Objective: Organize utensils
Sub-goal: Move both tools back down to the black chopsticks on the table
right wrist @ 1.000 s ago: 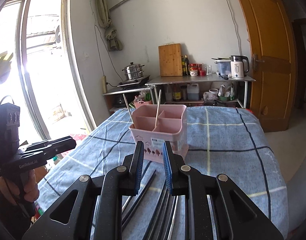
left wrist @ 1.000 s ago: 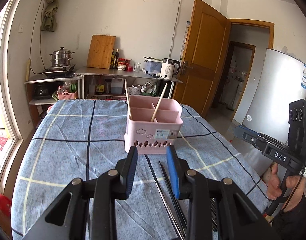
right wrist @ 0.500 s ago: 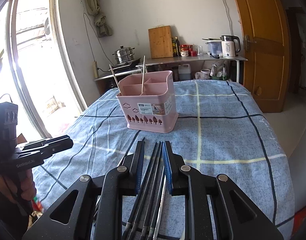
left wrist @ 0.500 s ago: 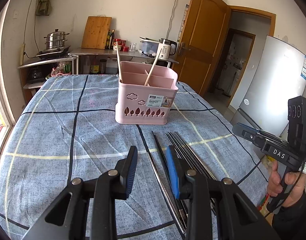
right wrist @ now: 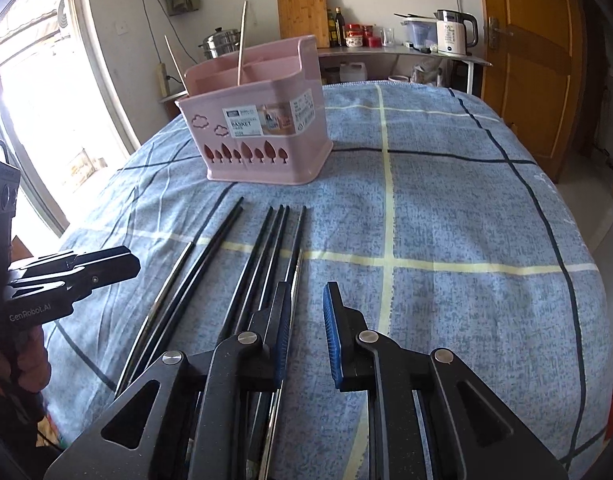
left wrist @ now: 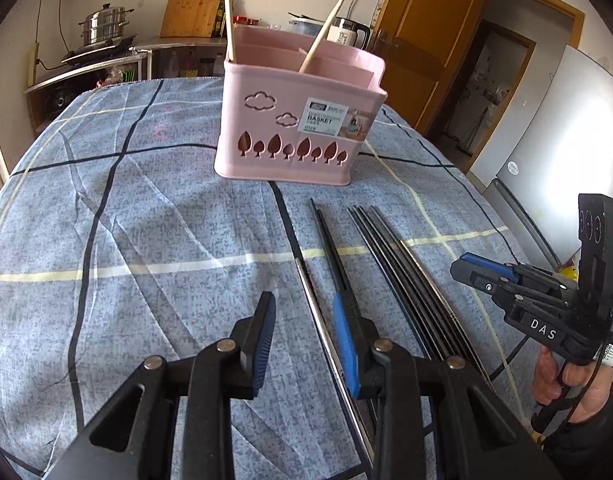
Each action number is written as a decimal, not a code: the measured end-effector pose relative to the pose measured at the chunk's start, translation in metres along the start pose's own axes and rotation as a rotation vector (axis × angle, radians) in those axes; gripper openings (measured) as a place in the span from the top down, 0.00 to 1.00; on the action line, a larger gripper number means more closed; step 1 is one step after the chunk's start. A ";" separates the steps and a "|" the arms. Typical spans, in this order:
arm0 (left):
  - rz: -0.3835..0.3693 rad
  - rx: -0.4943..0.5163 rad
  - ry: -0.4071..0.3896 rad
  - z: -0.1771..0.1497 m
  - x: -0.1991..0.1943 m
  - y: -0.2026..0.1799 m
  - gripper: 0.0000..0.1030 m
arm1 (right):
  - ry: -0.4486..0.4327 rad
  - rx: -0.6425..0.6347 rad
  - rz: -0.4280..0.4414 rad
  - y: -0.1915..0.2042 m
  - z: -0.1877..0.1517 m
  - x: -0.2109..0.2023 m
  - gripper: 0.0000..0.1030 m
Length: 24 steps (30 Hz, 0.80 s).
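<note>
Both grippers hover over chopsticks, jaws apart, nothing held.
Left gripper (left wrist: 304,338) jaws open wide, straddling a metal chopstick (left wrist: 320,320); right gripper (right wrist: 306,334) jaws part open, empty, at right edge of black chopsticks (right wrist: 262,248) lying on the bench (right wrist: 466,220). Pink basket (right wrist: 258,136) beyond, 2 wooden chopsticks (left wrist: 320,36) standing inside.

"BASKET" is printed on the pink basket's label (left wrist: 333,120). "DAS" is marked on the right gripper (left wrist: 543,329). "CenRobot.AI" is marked on the left gripper (right wrist: 29,313).
</note>
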State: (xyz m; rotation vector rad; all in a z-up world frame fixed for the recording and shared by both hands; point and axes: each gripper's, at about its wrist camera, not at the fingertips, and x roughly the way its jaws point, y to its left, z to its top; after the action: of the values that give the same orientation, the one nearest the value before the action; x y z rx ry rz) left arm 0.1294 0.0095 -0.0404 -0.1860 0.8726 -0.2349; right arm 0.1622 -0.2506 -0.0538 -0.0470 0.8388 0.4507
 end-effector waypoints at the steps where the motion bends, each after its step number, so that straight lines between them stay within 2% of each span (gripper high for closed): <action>1: 0.001 0.001 0.009 0.000 0.004 -0.001 0.70 | 0.010 0.001 -0.004 -0.001 0.000 0.004 0.83; 11: 0.026 0.017 0.060 -0.001 0.024 -0.006 0.70 | 0.051 -0.019 0.003 0.002 -0.002 0.019 0.83; 24: 0.061 0.037 0.058 -0.001 0.025 -0.011 0.70 | 0.072 -0.040 -0.004 0.008 -0.002 0.021 0.83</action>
State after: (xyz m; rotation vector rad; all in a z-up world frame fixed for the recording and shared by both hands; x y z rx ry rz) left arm 0.1422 -0.0083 -0.0565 -0.1184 0.9292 -0.1999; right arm 0.1702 -0.2356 -0.0692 -0.1023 0.9005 0.4636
